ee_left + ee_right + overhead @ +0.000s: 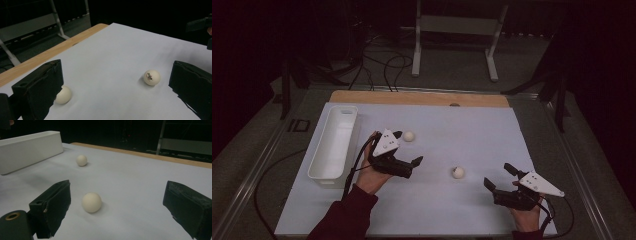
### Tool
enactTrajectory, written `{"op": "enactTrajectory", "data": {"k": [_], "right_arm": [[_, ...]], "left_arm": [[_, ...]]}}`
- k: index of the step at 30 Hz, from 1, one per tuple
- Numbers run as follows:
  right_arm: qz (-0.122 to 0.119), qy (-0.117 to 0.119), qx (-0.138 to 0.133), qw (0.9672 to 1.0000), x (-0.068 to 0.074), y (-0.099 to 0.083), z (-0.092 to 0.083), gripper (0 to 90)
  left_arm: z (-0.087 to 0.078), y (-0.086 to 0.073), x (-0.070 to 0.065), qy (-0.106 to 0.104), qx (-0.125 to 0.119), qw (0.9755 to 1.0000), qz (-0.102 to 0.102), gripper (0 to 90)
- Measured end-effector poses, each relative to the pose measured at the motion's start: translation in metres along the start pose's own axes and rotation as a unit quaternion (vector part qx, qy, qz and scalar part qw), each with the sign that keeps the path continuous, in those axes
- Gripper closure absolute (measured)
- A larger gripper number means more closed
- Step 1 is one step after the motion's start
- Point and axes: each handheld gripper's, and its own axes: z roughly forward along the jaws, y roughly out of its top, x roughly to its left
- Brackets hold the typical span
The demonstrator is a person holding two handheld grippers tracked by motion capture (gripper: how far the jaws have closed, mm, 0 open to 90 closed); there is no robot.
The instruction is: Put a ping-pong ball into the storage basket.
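A white sheet (437, 210) covers the table in a dark room, and two small white balls lie on it: the near ball (457, 172) sits in the middle, between my two hands, and the far ball (409, 136) sits just past my left gripper (406, 150). My left gripper has its jaws wide open and holds nothing, and my right gripper (498, 176) is wide open and empty too, pointing at the near ball. A long white tray (323, 165) stands at the left edge of the sheet.
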Motion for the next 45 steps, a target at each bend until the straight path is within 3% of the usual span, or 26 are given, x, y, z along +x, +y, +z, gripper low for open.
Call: {"op": "enactTrajectory", "data": {"k": [18, 28, 45], "right_arm": [[-0.006, 0.000, -0.002, 1.0000, -0.005, 0.003, 0.010, 7.7], [0.004, 0.007, -0.007, 0.9999, -0.006, 0.006, 0.014, 7.7], [0.003, 0.005, -0.011, 0.9999, -0.006, 0.005, 0.018, 7.7]], "left_arm": [[0.011, 0.002, -0.003, 0.001, 0.004, 1.0000, 0.001, 0.0], [0.016, 0.005, -0.003, 0.003, 0.003, 1.0000, 0.002, 0.0], [0.031, 0.009, -0.008, -0.008, 0.002, 0.9999, 0.006, 0.0]]}}
